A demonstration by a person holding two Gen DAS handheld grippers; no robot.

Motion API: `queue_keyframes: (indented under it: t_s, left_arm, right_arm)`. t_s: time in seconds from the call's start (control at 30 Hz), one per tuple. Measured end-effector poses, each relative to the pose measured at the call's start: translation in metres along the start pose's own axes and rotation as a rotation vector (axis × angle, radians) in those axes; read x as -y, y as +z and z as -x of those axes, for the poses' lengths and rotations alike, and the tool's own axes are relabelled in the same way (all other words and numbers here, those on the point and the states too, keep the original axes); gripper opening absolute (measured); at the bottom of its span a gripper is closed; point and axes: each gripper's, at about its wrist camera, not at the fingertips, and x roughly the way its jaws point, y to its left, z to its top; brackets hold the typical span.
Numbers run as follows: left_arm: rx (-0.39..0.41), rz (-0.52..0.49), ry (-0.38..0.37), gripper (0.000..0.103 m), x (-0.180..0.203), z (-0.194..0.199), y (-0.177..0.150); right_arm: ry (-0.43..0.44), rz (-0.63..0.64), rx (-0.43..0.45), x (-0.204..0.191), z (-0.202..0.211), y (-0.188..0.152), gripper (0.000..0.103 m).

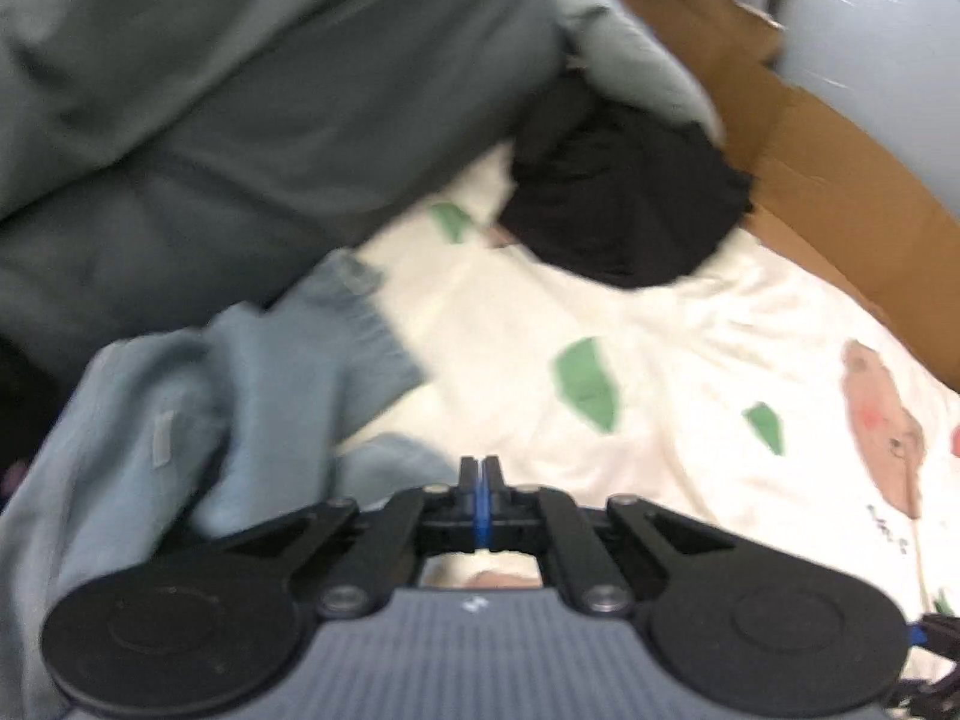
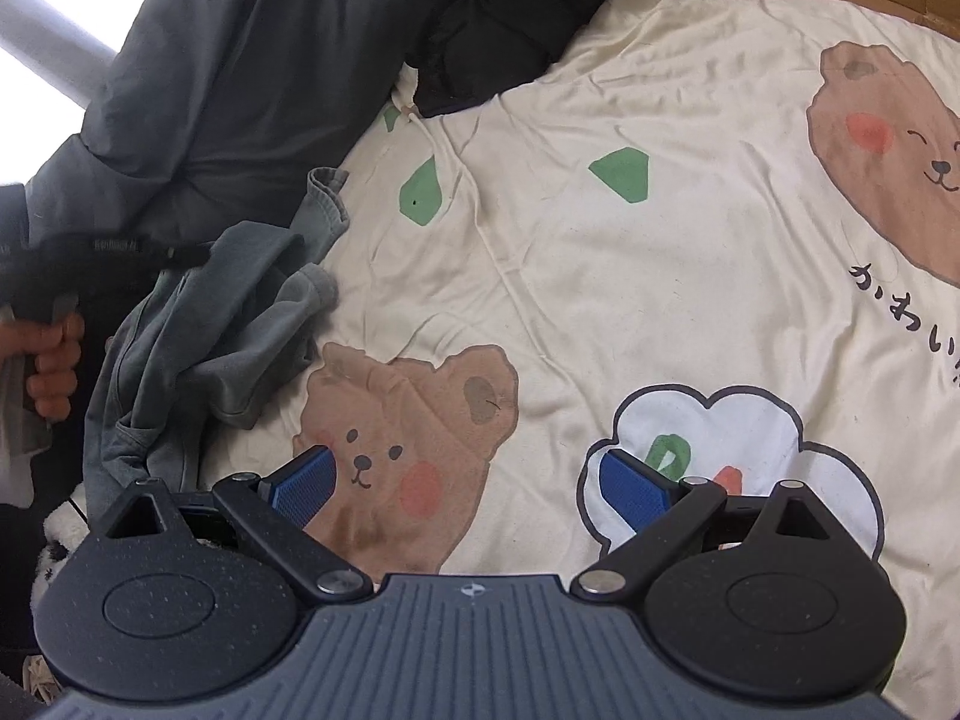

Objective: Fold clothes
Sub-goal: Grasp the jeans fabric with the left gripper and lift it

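Observation:
A crumpled light blue-grey garment [image 1: 198, 396] lies at the left on the cream bear-print bedsheet [image 1: 660, 372]. My left gripper [image 1: 480, 468] is shut with its blue pads together, just right of the garment, with nothing visibly between them. In the right wrist view the same garment [image 2: 216, 330] lies bunched at the left of the sheet [image 2: 600, 240]. My right gripper [image 2: 474, 489] is open and empty, low over the sheet's bear print, to the right of the garment. The left gripper's handle and the hand on it [image 2: 54, 354] show at the far left.
A large grey-green quilt [image 1: 240, 120] is heaped at the back left. A black garment [image 1: 618, 204] lies at the back of the sheet, also in the right wrist view [image 2: 504, 30]. Brown cardboard [image 1: 810, 168] lines the right side.

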Motion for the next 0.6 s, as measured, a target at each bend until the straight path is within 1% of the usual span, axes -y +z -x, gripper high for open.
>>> queue_keyframes:
  t_s: [0.1,0.13,0.2,0.27,0.33,0.4,0.47,0.53,0.6]
  left_arm:
    - [-0.036,-0.025,0.061,0.0,0.006,-0.002,-0.004]
    - [-0.044,-0.028,0.086,0.006,0.005,-0.002,-0.006]
    - [-0.048,-0.024,0.135,0.02,-0.003,-0.001,-0.008]
    - [-0.038,-0.016,0.174,0.052,-0.01,0.001,-0.008]
    - [-0.021,-0.025,0.204,0.069,-0.014,0.004,-0.008]
    - [-0.019,-0.045,0.23,0.07,-0.02,0.001,-0.007]
    - [-0.038,-0.055,0.26,0.071,-0.027,-0.008,-0.008]
    - [-0.065,-0.038,0.282,0.071,-0.038,-0.019,-0.011]
    - [-0.103,-0.014,0.286,0.071,-0.049,-0.032,-0.017]
  right_arm:
    - [-0.001,0.003,0.006,0.001,0.002,0.001,0.097]
    - [-0.002,-0.001,0.008,0.002,0.002,0.001,0.097]
    - [-0.005,-0.011,0.012,0.006,0.002,0.002,0.097]
    - [-0.009,-0.019,0.012,0.008,0.001,0.002,0.097]
    - [-0.012,-0.02,0.008,0.009,0.0,0.001,0.097]
    - [-0.013,-0.014,0.005,0.008,0.0,-0.001,0.097]
    - [-0.012,-0.011,0.004,0.008,0.0,-0.002,0.097]
    - [-0.011,-0.015,0.001,0.009,-0.002,-0.002,0.097]
    - [-0.014,-0.016,-0.004,0.009,-0.003,-0.002,0.097]
